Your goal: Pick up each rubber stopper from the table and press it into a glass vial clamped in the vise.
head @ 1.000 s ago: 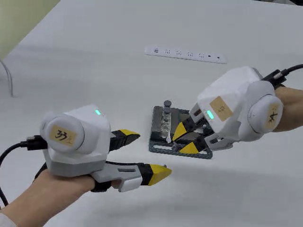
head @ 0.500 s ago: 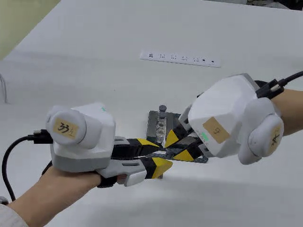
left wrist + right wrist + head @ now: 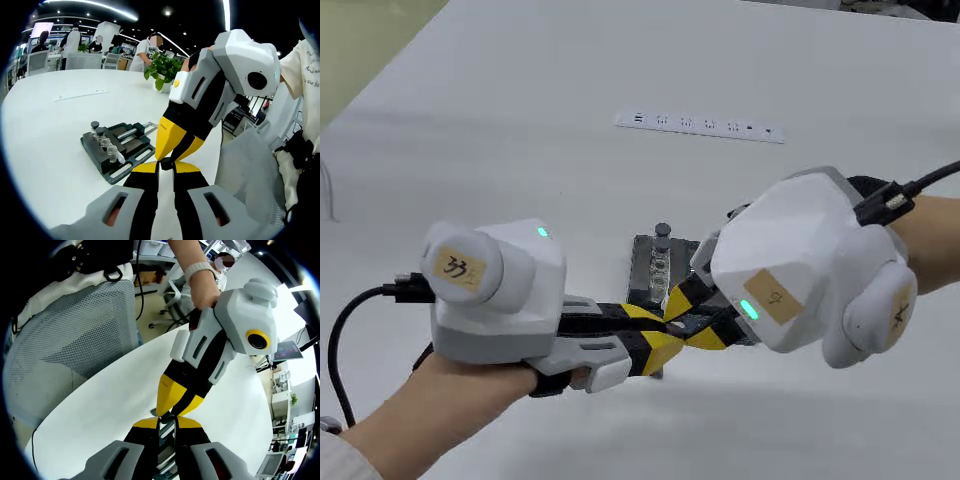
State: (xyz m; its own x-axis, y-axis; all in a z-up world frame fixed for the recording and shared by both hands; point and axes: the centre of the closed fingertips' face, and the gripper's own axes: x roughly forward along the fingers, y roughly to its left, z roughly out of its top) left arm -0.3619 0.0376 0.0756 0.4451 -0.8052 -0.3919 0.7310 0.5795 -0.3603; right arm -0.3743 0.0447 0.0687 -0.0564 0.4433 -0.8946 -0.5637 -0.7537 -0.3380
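Note:
My two grippers meet tip to tip above the table, just in front of the black vise (image 3: 642,272). The left gripper (image 3: 670,332) comes in from the left and the right gripper (image 3: 684,320) from the right. A small dark rubber stopper (image 3: 166,163) sits pinched where the tips cross, and both pairs of jaws look closed on it (image 3: 167,415). In the vise stands a row of glass vials (image 3: 661,266); the far one carries a grey stopper (image 3: 663,231). The left gripper view shows the vise (image 3: 120,152) and its vials (image 3: 104,144) down to the left of the tips.
A white power strip (image 3: 700,127) lies across the table beyond the vise. White tabletop (image 3: 520,150) spreads all around. A grey mesh chair (image 3: 65,355) stands at the table's near edge. People and a potted plant (image 3: 162,75) are far behind.
The left gripper, wide open a second ago, has swung right and closed. The right gripper has come down and left to meet it, tip to tip.

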